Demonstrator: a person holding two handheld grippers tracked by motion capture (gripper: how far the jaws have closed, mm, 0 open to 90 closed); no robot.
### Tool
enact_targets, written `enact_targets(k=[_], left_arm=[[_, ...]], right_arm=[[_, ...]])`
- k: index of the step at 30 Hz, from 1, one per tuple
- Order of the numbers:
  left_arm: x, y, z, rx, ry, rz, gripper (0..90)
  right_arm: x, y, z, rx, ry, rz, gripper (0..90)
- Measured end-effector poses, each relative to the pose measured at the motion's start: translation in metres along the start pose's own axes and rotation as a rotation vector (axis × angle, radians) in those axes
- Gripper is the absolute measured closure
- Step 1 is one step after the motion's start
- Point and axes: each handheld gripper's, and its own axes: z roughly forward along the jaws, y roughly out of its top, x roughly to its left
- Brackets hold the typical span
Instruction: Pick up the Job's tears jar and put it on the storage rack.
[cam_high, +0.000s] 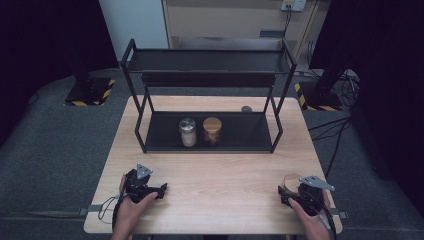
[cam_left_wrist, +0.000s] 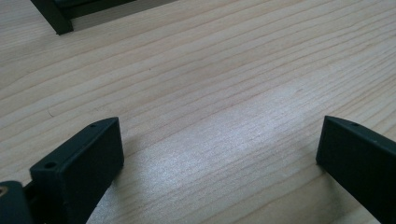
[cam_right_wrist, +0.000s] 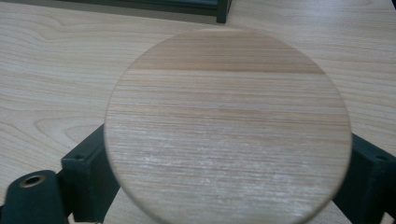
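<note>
Wooden lid (cam_right_wrist: 227, 126) between right gripper (cam_high: 295, 195) jaws, contact unclear; left gripper (cam_left_wrist: 219, 154) open, bare table (cam_left_wrist: 224, 70) ahead.

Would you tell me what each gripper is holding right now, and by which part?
The left gripper holds nothing. The right gripper straddles the wooden-lidded jar below its lid; whether the pads grip it cannot be told.

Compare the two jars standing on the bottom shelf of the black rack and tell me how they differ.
The left jar has a shiny metal lid; the right jar has a flat wooden lid. The left jar holds something pale, nearly white; the right jar holds something brown-orange. Both stand upright, side by side and close together, on the lower shelf of the black rack, and look about the same height.
</note>
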Motion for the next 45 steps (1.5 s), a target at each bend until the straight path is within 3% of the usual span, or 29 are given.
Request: enact_targets(k=[13,37,45], left_arm=[[0.000,0.000,0.000,0.000,0.001,0.000,0.0],[0.000,0.000,0.000,0.000,0.002,-0.002,0.0],[0.000,0.000,0.000,0.000,0.002,-0.001,0.0]], right_arm=[[0.002,-0.002,0.001,-0.033,-0.013,-0.018,25.5],[0.005,0.013,-0.015,-0.037,-0.042,-0.066,25.9],[0.010,0.022,-0.014,-0.035,-0.025,-0.068,25.9]])
